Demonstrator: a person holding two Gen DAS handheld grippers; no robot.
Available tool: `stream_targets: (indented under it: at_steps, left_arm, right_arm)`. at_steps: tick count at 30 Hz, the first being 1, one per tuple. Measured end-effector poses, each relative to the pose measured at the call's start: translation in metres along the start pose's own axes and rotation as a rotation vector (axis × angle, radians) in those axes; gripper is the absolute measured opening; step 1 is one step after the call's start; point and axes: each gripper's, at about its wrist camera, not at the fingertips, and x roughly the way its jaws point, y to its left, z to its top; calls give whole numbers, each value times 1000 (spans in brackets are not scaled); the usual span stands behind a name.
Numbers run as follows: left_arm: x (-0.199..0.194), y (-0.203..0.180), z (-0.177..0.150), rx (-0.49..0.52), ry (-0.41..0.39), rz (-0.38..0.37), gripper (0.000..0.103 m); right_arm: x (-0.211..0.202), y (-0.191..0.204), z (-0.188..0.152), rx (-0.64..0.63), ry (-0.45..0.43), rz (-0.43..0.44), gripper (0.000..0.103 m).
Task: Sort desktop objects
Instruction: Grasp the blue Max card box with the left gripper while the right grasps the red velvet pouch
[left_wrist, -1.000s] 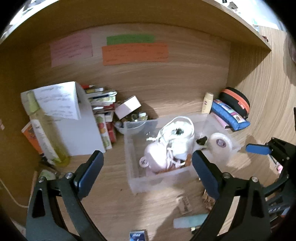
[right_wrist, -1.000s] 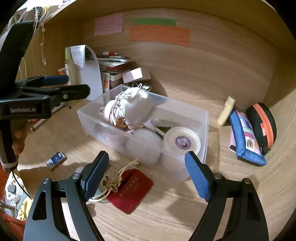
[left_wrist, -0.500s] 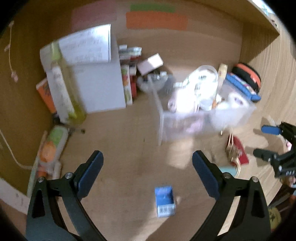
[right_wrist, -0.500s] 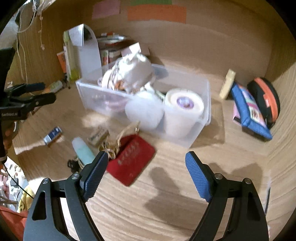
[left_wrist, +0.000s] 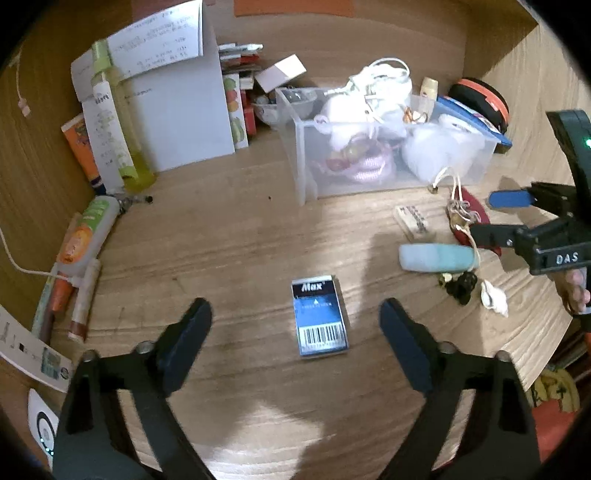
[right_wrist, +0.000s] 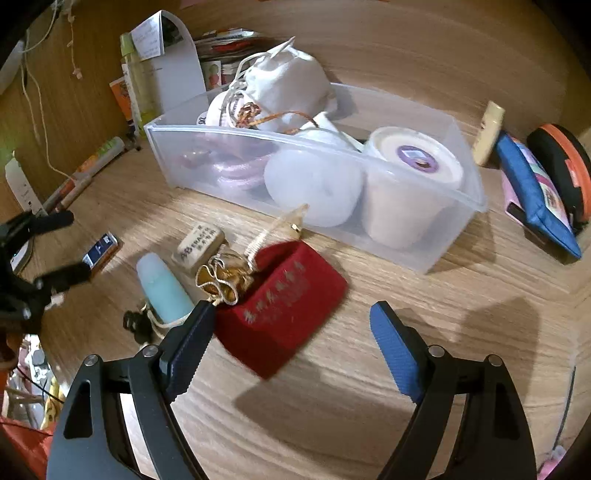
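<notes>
While the bin (left_wrist: 303, 147) is part filled, sorting is unfinished.
Near it lie box (left_wrist: 319, 314), pouch (right_wrist: 284, 299), tube (left_wrist: 436, 257); left gripper (left_wrist: 295, 317) closing, empty; right gripper (right_wrist: 291, 332) wide, empty.

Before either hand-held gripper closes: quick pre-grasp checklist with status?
1. Blue staple box between the left hand-held gripper fingers, jaws closing, not yet touching: ok.
2. Red pouch centred in the open right hand-held gripper: not ok, it sits toward the left finger.
3. Pouch's gold cord free of the teal tube: cannot tell.
4. Clear bin has spare room: cannot tell, looks nearly full.
5. Grippers apart: ok.
</notes>
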Motion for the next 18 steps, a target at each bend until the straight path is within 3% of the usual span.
stream_targets:
  at_steps: [4,8,9,11,13,15,16,18]
  left_arm:
    - [8,7,-1,-25,28,-43,69]
    - [10,8,0,-20,17,-38,53]
    - [9,8,0,-21,11,-38,50]
    - [9,9,-1,-27,-3,-30,32]
    - [9,9,-2,-22,-23,-13,28]
    - [9,10,-3,-25,-27,-13,27]
    - [9,10,-2,-24,-27,-13,27]
    - [9,10,-3,-28,-26,-15,27]
  right_arm:
    - [7,5,6,-15,4,3,83]
    - [11,6,11,-20,12,26,81]
    - [12,7,12,-24,16,30,78]
    - [16,7,13,-20,32,53,70]
    - [16,6,14,-15,27,56,68]
    - [16,7,15,-21,22,59,51]
    - [15,7,15,-18,21,71,48]
    - [14,6,16,-10,23,96,27]
